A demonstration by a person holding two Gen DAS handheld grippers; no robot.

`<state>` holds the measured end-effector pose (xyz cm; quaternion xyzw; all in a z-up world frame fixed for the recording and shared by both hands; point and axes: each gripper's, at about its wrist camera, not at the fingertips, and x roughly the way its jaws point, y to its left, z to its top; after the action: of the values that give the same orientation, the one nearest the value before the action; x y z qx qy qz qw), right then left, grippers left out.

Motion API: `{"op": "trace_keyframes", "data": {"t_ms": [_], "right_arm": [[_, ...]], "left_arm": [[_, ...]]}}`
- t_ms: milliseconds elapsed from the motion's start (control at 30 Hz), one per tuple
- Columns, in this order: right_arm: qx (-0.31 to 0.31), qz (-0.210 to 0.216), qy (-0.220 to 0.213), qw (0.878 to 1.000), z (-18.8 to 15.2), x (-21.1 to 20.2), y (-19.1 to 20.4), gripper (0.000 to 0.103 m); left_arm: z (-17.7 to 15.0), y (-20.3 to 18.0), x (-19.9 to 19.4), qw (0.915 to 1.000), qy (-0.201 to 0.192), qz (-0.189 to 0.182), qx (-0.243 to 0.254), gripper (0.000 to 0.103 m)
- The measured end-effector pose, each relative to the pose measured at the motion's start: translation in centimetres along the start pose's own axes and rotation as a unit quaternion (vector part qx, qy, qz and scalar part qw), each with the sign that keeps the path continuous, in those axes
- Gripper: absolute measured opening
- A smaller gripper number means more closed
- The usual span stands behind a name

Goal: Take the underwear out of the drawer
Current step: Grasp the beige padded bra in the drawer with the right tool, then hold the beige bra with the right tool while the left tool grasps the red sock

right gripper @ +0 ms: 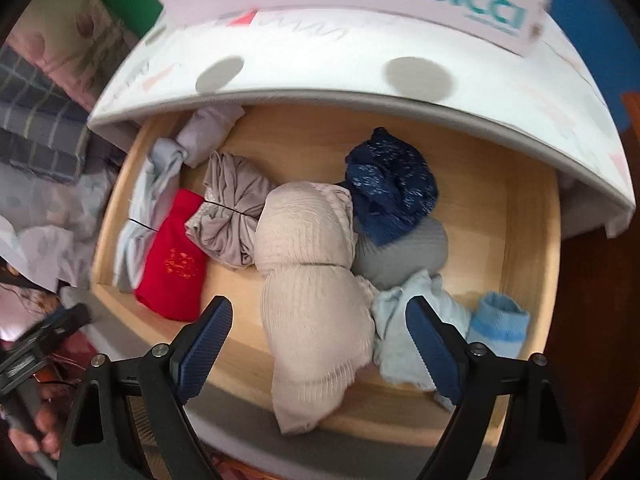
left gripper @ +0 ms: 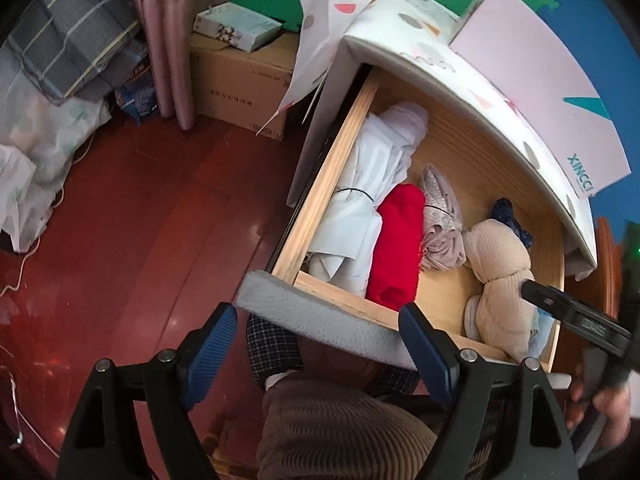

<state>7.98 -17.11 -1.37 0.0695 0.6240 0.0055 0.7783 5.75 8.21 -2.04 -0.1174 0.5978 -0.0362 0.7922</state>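
Across the middle of the right wrist view, the drawer [right gripper: 532, 248] stands pulled open, so that step looks done; nothing has been lifted out. Rolled underwear fills it: a beige bundle [right gripper: 308, 276] at centre, a red roll [right gripper: 172, 260] at nine o'clock, a navy roll [right gripper: 390, 192] at one o'clock. The right gripper [right gripper: 320, 344] hangs over the beige bundle, jaws apart and not yet gripping. The left gripper [left gripper: 318, 344] is spread and empty, outside the drawer's front.

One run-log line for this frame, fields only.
drawer: open | right gripper: open, over beige bundle, not gripping | left gripper: open, empty, at drawer front | nothing removed
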Motion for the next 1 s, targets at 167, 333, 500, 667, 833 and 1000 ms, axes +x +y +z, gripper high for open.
{"op": "trace_keyframes", "data": {"t_ms": [167, 333, 500, 667, 833, 1000], "right_arm": [[-0.013, -0.015, 0.02, 1.0, 0.3, 2.4, 1.0, 0.076], [-0.02, -0.02, 0.035, 0.999, 0.3, 4.5, 1.3, 0.073], [-0.03, -0.045, 0.037, 0.998, 0.0, 5.6, 1.6, 0.057], [-0.009, -0.027, 0.015, 0.999, -0.4, 4.0, 0.3, 0.052], [0.021, -0.005, -0.015, 1.0, -0.8, 1.3, -1.3, 0.051], [0.044, -0.005, -0.047, 0.998, -2.2, -1.5, -3.0, 0.051]], "left_arm": [[0.1, -0.1, -1.6, 0.9986, -0.03, 0.029, 0.034, 0.086], [0.6, -1.1, -2.2, 0.9949, -0.05, 0.034, 0.081, 0.086], [1.2, -2.7, -1.7, 0.9938, -0.04, 0.011, 0.103, 0.086], [1.9, -5.2, 0.0, 0.9929, -0.014, -0.01, 0.118, 0.086], [3.1, -7.1, 1.4, 0.9917, 0.013, -0.029, 0.124, 0.085], [4.3, -8.4, 2.5, 0.99, 0.044, -0.053, 0.123, 0.085]]}}
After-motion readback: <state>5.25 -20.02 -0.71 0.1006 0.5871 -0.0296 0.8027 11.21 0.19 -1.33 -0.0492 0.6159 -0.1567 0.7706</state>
